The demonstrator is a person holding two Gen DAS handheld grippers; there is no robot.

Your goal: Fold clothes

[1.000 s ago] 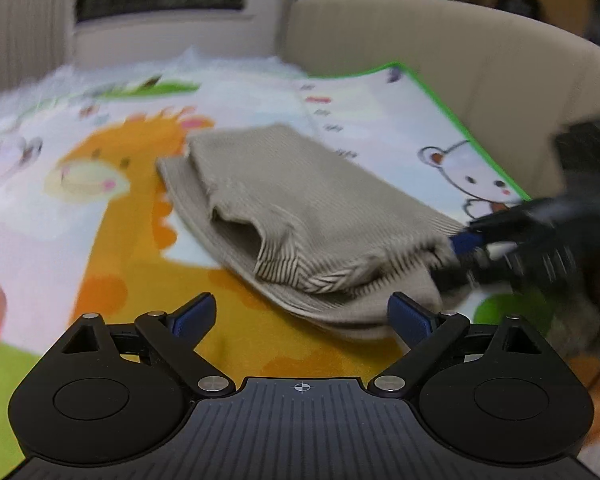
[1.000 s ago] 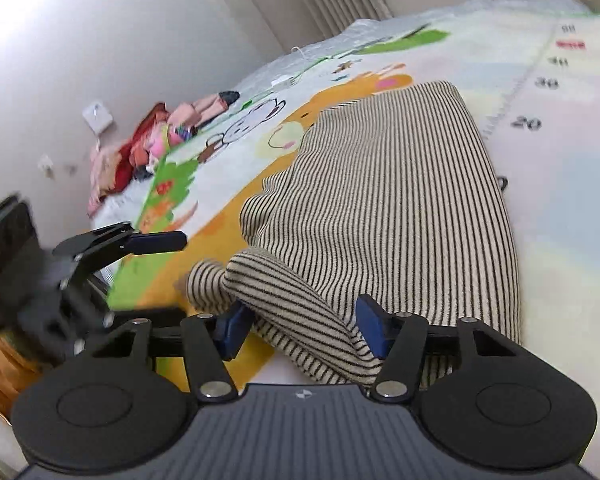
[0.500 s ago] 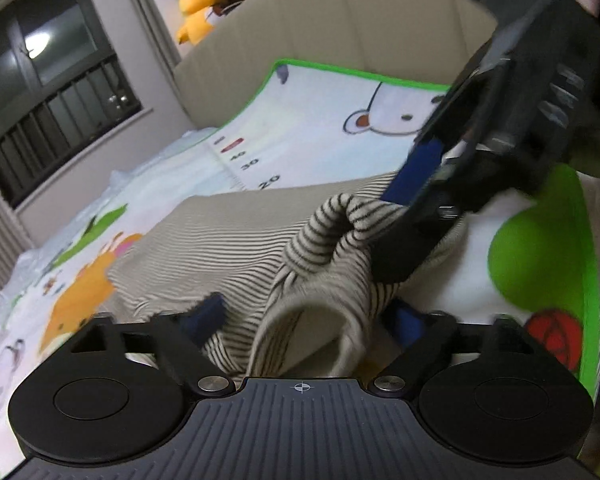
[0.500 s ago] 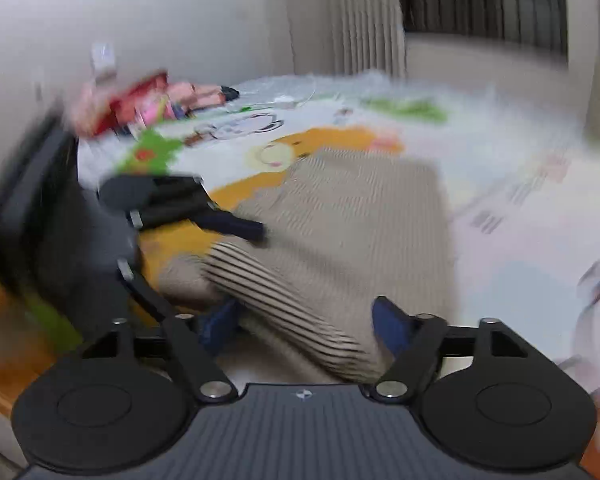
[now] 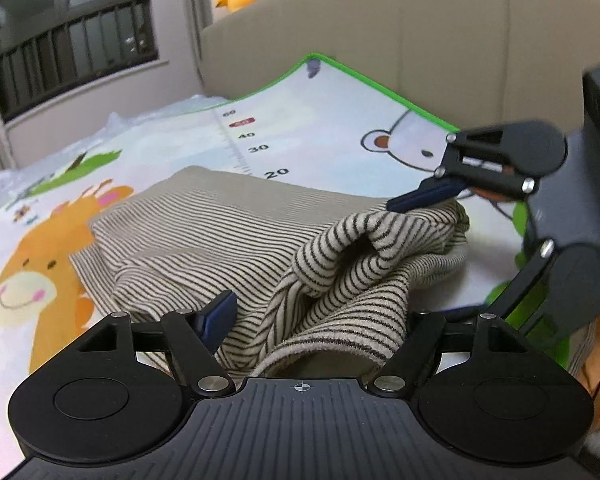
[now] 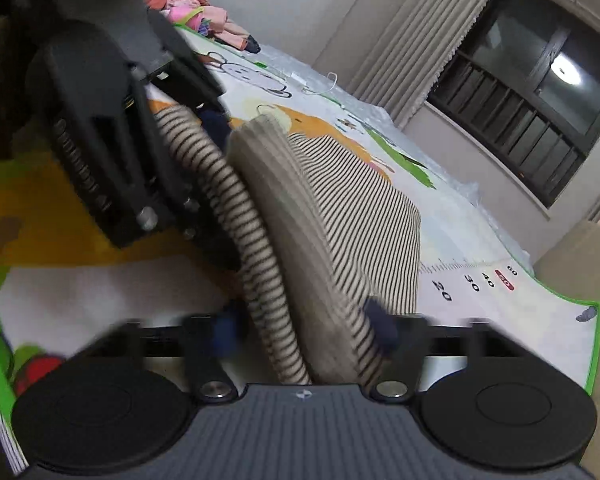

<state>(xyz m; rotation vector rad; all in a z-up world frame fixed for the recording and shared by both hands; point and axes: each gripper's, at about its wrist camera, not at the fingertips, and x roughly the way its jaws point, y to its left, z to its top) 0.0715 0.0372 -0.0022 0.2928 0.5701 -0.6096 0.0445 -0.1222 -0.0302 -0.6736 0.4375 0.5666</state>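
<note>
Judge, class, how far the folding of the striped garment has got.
Done: the striped garment already lies doubled into a compact block on the play mat. In hand: its near edge is bunched up between the left tongs and the right tongs, though neither grip looks clearly closed. Left: carry that edge over the block and flatten it.

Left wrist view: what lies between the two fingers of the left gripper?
A bunched fold of the striped garment fills the gap of the left gripper, between its blue fingertips. The left wrist view shows this; the play mat lies beyond.
</note>
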